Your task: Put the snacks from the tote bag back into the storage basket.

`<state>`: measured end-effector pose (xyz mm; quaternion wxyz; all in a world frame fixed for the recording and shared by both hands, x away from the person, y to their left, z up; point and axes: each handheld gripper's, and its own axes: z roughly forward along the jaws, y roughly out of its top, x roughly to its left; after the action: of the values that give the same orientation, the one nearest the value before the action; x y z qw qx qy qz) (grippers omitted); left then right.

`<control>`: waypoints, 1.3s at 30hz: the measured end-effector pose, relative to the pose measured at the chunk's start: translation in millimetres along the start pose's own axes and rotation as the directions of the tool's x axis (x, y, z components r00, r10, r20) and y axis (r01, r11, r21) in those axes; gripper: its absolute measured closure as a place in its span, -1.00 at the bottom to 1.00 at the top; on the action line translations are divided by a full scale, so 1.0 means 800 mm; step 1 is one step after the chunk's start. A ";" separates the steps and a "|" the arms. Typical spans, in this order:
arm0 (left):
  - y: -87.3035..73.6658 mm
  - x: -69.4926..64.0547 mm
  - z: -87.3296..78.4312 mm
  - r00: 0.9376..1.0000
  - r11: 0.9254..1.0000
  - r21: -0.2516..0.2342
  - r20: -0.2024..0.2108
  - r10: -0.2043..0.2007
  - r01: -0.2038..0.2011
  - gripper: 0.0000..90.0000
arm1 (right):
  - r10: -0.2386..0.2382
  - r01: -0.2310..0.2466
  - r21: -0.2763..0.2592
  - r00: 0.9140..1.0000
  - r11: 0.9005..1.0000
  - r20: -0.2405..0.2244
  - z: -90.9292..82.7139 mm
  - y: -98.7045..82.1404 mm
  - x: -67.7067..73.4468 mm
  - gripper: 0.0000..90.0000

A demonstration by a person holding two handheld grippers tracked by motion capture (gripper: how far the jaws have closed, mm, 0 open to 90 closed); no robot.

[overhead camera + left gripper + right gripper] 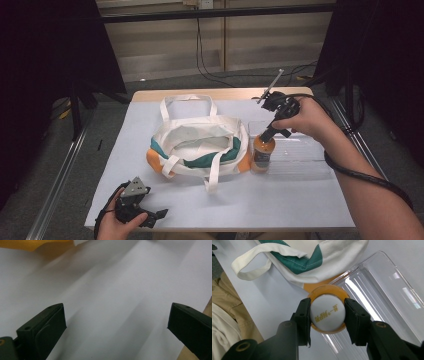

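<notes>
Standing bottle (327, 312) between right hand-held gripper (327, 315) pads

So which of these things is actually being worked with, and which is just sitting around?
In use:
- orange bottle with the white cap, clamped at the cap by the right tool
- clear plastic tray the bottle stands in
- open tote bag right beside it, likely involved

Just around:
- left tool, open, holding nothing
- cables on the floor

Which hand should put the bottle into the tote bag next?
Right. The right gripper is already shut on the bottle at its white cap, just beside the open tote bag. The left gripper sits open near the table's front edge, holding nothing.
</notes>
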<state>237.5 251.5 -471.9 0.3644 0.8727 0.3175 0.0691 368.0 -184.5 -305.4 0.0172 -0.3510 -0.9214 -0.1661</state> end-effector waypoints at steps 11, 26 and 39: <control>0.001 0.001 0.002 1.000 1.000 0.002 0.007 -0.002 0.002 -0.97 | -0.024 0.024 -0.025 1.000 0.999 0.017 0.002 -0.003 0.001 0.17; 0.003 0.001 0.003 1.000 1.000 0.007 0.002 0.003 -0.003 -0.97 | 0.013 -0.005 -0.100 0.997 0.995 0.082 -0.005 -0.014 -0.007 -0.52; 0.005 0.001 0.004 1.000 1.000 0.015 0.003 0.015 -0.016 -0.97 | 0.036 -0.017 -0.156 0.992 0.988 0.122 -0.016 -0.033 -0.007 -0.80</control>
<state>241.7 247.9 -471.8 0.3578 0.8779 0.3108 0.0684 354.2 -210.4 -302.0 -0.0651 -0.3732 -0.9003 -0.2144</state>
